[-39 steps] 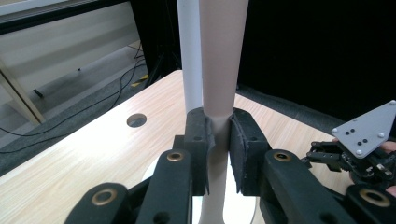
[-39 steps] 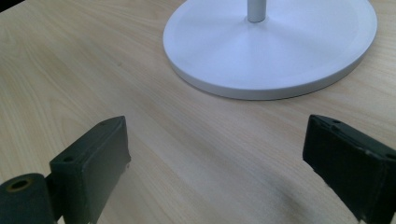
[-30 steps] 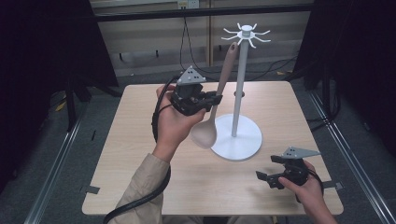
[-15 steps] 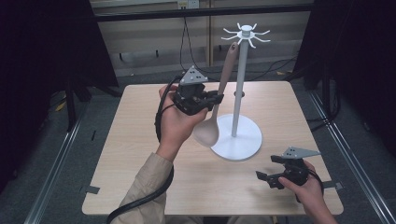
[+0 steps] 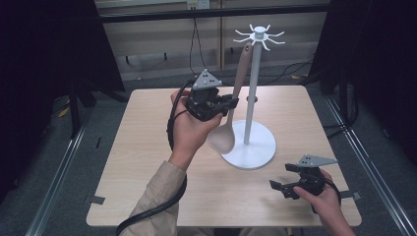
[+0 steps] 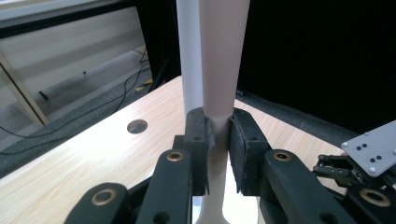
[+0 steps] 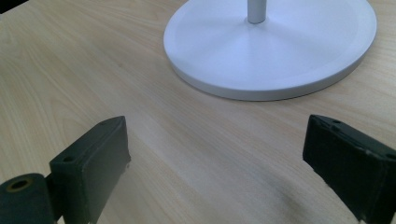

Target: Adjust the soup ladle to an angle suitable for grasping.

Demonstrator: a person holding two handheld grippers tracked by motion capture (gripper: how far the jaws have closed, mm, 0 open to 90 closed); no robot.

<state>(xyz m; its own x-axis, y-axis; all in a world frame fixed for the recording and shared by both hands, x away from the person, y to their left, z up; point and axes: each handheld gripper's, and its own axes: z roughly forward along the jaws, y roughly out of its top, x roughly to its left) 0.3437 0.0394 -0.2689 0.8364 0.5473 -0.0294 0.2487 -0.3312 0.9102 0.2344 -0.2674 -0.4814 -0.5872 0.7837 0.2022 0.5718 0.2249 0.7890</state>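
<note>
Item: beige spoon (image 5: 235,101), near-upright, bowl down over the hook stand (image 5: 252,142) base, handle tip at the hooks. Our left gripper (image 5: 227,104) clamps its handle; right gripper (image 5: 281,188) idles agape on the table (image 5: 147,162).

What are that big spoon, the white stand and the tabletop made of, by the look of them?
The spoon looks like matte beige silicone or plastic: smooth, even colour, no shine; I can't tell which. The stand seems painted metal or plastic, with a satin white base and a greyer pole. The tabletop shows pale wood grain, probably laminate or veneer. The left gripper clamps the spoon's handle.
</note>
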